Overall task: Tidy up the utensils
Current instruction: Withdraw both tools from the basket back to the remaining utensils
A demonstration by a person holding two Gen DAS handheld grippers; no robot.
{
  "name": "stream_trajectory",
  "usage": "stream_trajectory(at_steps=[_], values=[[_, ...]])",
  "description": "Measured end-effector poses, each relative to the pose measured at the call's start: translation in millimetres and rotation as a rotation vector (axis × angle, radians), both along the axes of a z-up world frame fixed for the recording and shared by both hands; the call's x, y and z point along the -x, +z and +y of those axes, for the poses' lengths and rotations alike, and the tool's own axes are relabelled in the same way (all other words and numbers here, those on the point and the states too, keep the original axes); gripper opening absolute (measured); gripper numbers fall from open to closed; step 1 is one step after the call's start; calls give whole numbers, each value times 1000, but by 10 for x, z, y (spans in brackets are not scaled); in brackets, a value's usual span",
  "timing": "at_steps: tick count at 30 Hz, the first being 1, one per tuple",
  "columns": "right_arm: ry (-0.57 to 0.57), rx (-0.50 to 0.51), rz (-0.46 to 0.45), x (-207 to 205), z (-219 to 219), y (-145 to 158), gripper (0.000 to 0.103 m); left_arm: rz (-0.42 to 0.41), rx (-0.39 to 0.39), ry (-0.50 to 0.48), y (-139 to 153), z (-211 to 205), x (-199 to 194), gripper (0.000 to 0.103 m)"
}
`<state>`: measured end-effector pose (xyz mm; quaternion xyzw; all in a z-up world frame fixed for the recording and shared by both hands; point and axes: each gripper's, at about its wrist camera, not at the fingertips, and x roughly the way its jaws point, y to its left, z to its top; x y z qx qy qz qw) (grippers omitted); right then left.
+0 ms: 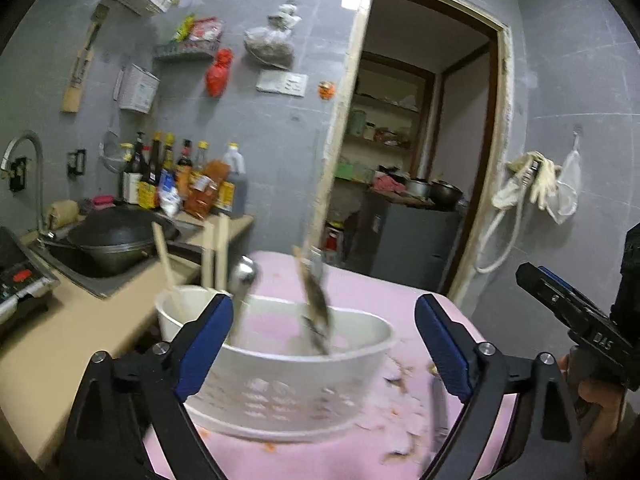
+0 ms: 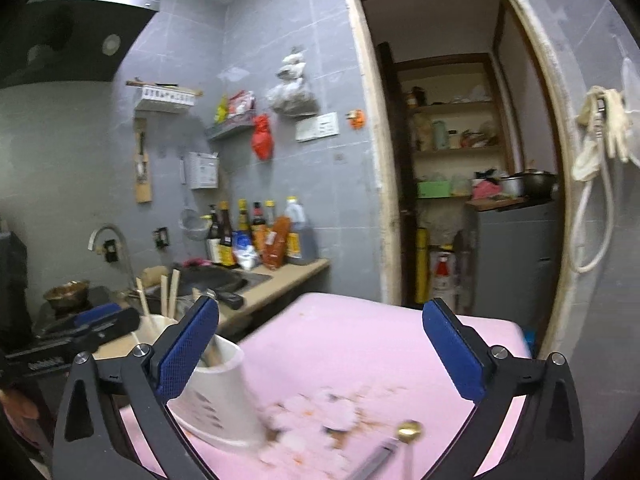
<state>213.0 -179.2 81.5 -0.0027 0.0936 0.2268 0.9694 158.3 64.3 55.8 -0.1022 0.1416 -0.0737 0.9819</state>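
Both jaws stand wide apart, gripping nothing: the left gripper (image 1: 324, 344) hangs before the white utensil basket (image 1: 280, 376), the right gripper (image 2: 320, 350) beside it. The basket sits near the pink table's (image 2: 360, 340) left edge, holding chopsticks (image 1: 218, 252) and a metal spoon (image 1: 242, 276); a gold-tipped spoon (image 2: 408, 432) lies toward the near edge

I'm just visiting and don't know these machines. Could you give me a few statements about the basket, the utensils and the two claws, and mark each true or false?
1. The white basket sits on a pink cloth. True.
2. The basket is empty. False: wooden chopsticks and a metal spoon stand in it.
3. The left gripper grips a fork. False: it is open, holding nothing.
4. The right gripper is open. True.
5. A gold spoon lies on the cloth. True.
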Motion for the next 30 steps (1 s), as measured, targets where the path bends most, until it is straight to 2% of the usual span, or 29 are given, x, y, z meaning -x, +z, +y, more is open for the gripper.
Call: stream_trajectory(at_steps=[5, 14, 18, 27, 29, 30], values=[[-75, 33, 39, 45, -360, -103, 103, 62, -10, -92, -137, -364, -26, 90], [-144, 134, 197, 20, -755, -445, 103, 195, -83, -226, -444, -941, -190, 90], [-147, 176, 262, 29, -849, -643, 103, 259, -101, -258, -575, -1087, -291, 90], [-97, 236, 416, 52, -958, -1002, 103, 468, -154, -344, -890, -1372, -630, 89], [-85, 250, 438, 47, -958, -1046, 103, 501, -158, -362, -956, -1426, -700, 84], [-79, 261, 448, 53, -960, -1079, 103, 519, -162, -373, -986, -1454, -742, 75]])
